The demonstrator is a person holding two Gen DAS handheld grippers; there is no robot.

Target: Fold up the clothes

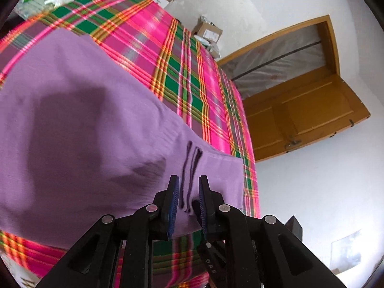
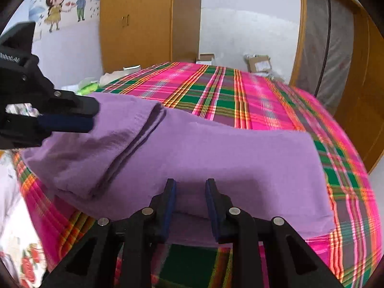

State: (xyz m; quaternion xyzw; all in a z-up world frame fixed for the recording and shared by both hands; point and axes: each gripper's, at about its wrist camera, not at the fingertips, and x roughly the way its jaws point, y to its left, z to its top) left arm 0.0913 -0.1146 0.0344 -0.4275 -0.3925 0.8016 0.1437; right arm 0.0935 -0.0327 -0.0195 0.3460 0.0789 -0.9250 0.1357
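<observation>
Nearest us, our right gripper (image 2: 190,206) stood with its jaws spread, straddling the near edge of the purple garment (image 2: 216,158) without closing on it. We judged this a position for taking or releasing that edge; the views fit either. Our left gripper (image 1: 188,198) also had its jaws parted, around a layered fold of the same garment. In the right wrist view it appeared at the left (image 2: 69,117), but edge-on, so the gap did not show there. The garment lay partly folded on the plaid bedspread (image 2: 240,91), its left portion doubled over. Cardboard boxes (image 2: 258,63) and a wooden wardrobe (image 2: 136,21) stood beyond.
</observation>
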